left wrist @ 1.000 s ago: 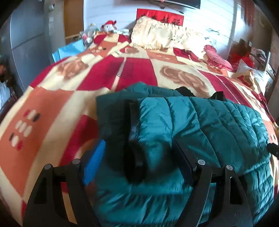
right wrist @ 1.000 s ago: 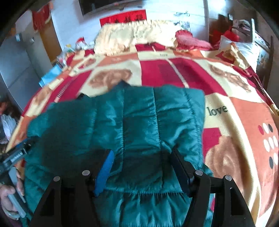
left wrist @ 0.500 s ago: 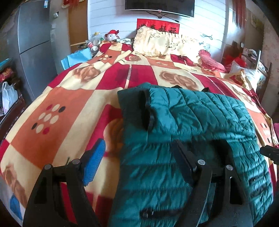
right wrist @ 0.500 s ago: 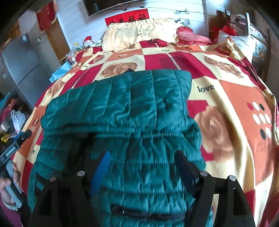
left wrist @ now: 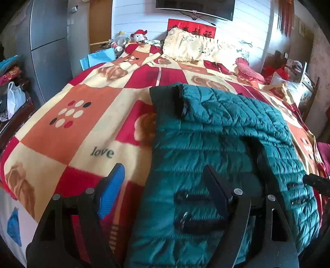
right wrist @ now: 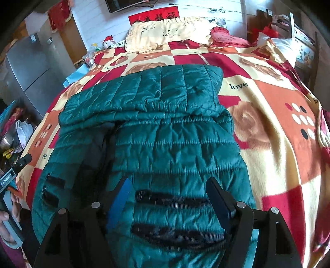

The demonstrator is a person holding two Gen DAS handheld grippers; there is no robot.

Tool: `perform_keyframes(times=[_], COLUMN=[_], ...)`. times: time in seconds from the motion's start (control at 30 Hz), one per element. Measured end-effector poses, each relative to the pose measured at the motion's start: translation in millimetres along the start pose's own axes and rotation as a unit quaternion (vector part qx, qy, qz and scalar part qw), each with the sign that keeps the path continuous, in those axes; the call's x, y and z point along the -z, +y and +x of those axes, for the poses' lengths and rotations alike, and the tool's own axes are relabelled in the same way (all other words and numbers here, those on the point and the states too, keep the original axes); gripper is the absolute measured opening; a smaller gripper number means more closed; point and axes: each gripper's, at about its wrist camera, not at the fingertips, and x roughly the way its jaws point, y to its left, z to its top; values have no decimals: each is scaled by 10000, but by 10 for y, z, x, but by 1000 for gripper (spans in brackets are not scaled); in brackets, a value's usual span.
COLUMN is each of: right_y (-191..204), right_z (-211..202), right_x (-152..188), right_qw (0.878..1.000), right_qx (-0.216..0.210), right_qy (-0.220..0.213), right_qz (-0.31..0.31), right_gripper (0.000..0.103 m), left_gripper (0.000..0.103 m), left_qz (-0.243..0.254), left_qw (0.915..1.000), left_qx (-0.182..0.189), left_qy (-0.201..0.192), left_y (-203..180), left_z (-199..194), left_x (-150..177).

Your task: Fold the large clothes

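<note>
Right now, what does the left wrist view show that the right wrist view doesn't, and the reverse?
Only the left wrist view shows the open left gripper, straddling the jacket's left edge, and the whole wall TV. Only the right wrist view shows the open right gripper over the jacket's zip pockets, plus the person's left hand. Both show the teal quilted jacket on the checked "love" blanket, and the cream pillow.

Teal quilted puffer jacket (left wrist: pixel 222 144) (right wrist: pixel 165 134) flat on bed, upper part folded down over body.

home bedroom | bed blanket (left wrist: pixel 68 132) | pillow (right wrist: pixel 165 35) | wall TV (left wrist: pixel 196 8)
</note>
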Motion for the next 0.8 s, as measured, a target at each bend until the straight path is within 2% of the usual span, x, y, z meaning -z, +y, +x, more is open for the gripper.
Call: perform_keyframes(times=[0.33,0.8], right_y=[-27,-110], right_z=[-161,-271], right_x=[336,623], right_qw=[10000,9997], right_qx=[28,58], right_qy=[90,213], right_qz=[3,143], right_gripper=[74,75], left_gripper=[79,79], left_qz=[47,112], left_qw=[9999,9995], left_qx=[-3,86], left_qy=[159,298], left_y=[60,37], left_z=[-109,-183], left_x=[295,493])
